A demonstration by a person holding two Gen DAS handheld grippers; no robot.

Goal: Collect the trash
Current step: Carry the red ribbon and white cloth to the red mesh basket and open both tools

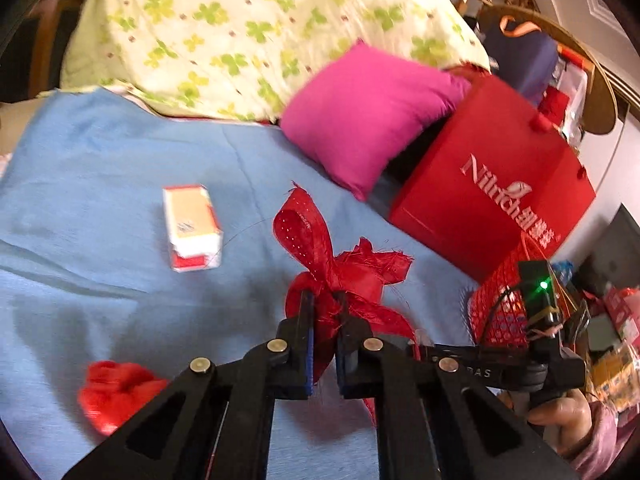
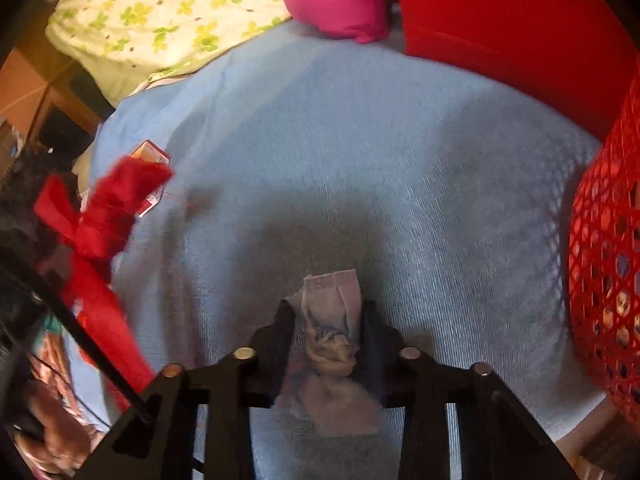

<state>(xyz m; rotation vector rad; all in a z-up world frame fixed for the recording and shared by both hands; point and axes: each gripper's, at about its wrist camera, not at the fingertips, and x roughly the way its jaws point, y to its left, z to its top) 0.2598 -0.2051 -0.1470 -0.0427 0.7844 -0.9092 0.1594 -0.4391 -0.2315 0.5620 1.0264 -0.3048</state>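
My left gripper (image 1: 323, 300) is shut on a frayed red mesh ribbon bow (image 1: 340, 264) and holds it above the blue bedspread (image 1: 120, 160). The bow also shows at the left of the right wrist view (image 2: 104, 216). My right gripper (image 2: 327, 308) is shut on a crumpled grey-blue paper wrapper (image 2: 330, 320) just above the bedspread. A red-and-white small box (image 1: 192, 228) lies on the bedspread to the left of the bow. A crumpled red scrap (image 1: 116, 392) lies at lower left. A red mesh basket (image 1: 504, 304) stands at the right, also in the right wrist view (image 2: 604, 248).
A magenta cushion (image 1: 368, 116) and a clover-print pillow (image 1: 260, 28) lie at the back. A red paper shopping bag (image 1: 492, 184) stands on the bed beside the basket. Clutter and a wooden chair (image 1: 580, 64) are beyond the bed at the right.
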